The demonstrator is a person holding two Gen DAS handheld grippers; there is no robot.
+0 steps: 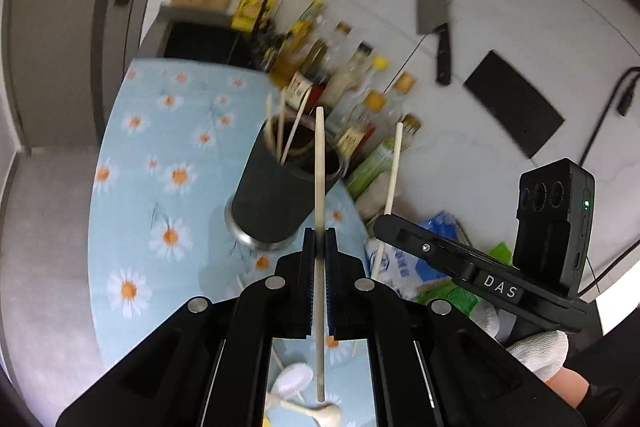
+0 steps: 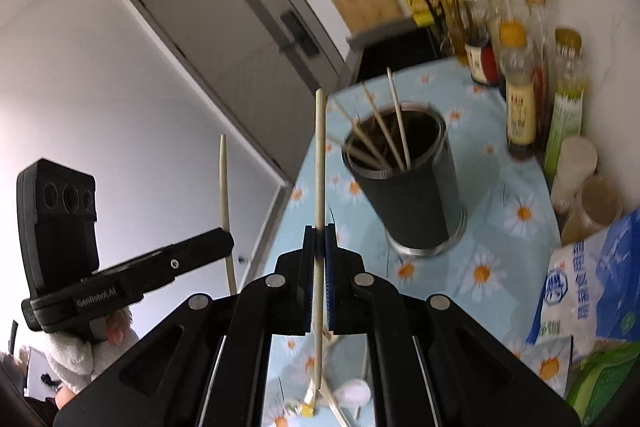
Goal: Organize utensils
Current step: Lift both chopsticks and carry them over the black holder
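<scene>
My left gripper (image 1: 319, 239) is shut on a pale chopstick (image 1: 319, 163) that stands upright, its tip over the near rim of the dark utensil cup (image 1: 276, 195). The cup holds several chopsticks (image 1: 294, 131). My right gripper (image 2: 319, 237) is shut on another pale chopstick (image 2: 319, 155), held upright left of the cup (image 2: 408, 187). Each gripper shows in the other's view: the right one (image 1: 384, 223) with its chopstick (image 1: 394, 167), the left one (image 2: 224, 239) with its chopstick (image 2: 225, 187). Below the grippers, loose spoons (image 1: 296, 383) and chopsticks lie on the cloth.
A blue daisy tablecloth (image 1: 160, 163) covers the counter. Sauce bottles (image 1: 360, 95) stand behind the cup, with a sink (image 1: 200, 39) beyond. Packets (image 2: 580, 287) and jars (image 2: 576, 167) crowd the right side. A cleaver (image 1: 434, 15), spatula and strainer hang on the wall.
</scene>
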